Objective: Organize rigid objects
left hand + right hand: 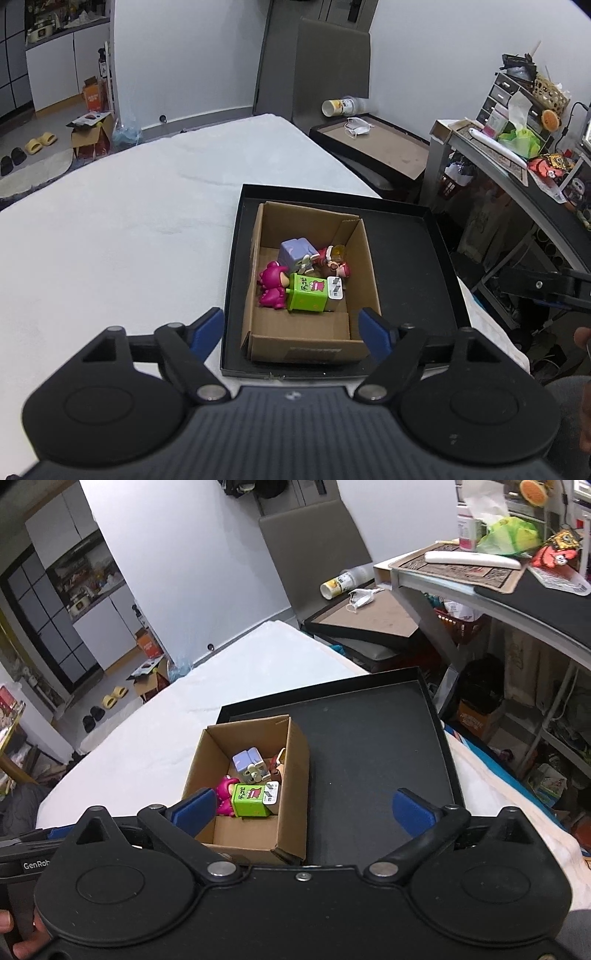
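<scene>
An open cardboard box (364,258) (295,771) stands in the left part of a shallow black tray (410,266) (373,746) on the white bed. Inside lie a pink bear figure (272,286) (224,794), a green toy box (308,292) (251,799), a lilac cube toy (295,253) (246,760) and a small red and brown figure (332,260). My left gripper (291,330) hangs open above the box's near wall, nothing between its blue pads. My right gripper (304,808) is open too, spread over the box's near right corner and the bare tray floor.
The white bed (129,229) spreads to the left. A second tray with a face mask (356,127) and a tipped cup (338,107) lies beyond. A cluttered desk (517,155) (480,576) stands to the right. The other gripper's arm (543,286) shows at the right edge.
</scene>
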### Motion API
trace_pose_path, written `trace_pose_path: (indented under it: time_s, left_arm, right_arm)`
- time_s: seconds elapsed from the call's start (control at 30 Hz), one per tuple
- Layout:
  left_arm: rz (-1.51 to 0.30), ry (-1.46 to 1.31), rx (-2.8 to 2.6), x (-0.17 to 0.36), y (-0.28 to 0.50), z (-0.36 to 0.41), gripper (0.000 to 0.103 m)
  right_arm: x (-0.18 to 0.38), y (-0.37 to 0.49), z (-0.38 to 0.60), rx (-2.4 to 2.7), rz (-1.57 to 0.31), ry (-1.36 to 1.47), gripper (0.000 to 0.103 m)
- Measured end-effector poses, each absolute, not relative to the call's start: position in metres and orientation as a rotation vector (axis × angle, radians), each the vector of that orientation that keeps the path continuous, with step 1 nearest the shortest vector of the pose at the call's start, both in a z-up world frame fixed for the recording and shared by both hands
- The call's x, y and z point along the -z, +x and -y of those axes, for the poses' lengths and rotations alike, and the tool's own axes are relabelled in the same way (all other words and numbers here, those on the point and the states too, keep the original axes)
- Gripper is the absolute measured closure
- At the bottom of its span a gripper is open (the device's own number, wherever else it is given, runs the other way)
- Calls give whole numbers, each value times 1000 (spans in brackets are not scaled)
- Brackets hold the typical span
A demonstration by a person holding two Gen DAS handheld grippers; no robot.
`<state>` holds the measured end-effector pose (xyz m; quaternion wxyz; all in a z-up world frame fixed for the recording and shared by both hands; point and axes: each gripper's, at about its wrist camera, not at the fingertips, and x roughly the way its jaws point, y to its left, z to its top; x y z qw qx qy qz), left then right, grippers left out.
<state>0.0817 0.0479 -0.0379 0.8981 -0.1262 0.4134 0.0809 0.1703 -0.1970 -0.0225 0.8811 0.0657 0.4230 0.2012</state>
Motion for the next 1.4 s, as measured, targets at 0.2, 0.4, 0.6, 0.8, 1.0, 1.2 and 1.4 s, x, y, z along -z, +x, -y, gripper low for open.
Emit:
trace_pose_path:
  time_s: [0.2,0.4,0.6,0.8,1.0,1.2,1.4]
  left_arm:
    - [-822,-203,-170,20,61,-37,19]
    - [-799,-190,-154,4,41,-31,16]
    - [-760,-165,-147,-14,21,-28,12]
    - [-716,-153,-153,-29,2,-21,11]
    - [-668,-149,-158,-40,-16,-17,11]
    - [-643,-130,-142,-46,-31,-10,11]
    - [-632,-139,-132,-44,-42,-8,11]
  right_arm:
    - [10,154,208,-393,-852,140,0]
    - [-4,137,215,-394,-832,156,0]
    - [-17,117,221,-390,-810,152,0]
    - [-26,99,230,-383,-786,156,0]
    - [-33,81,238,-388,-757,166,0]
    - [-32,67,240,-405,-741,131,0]
    - [-34,50,247,-408,-720,144,0]
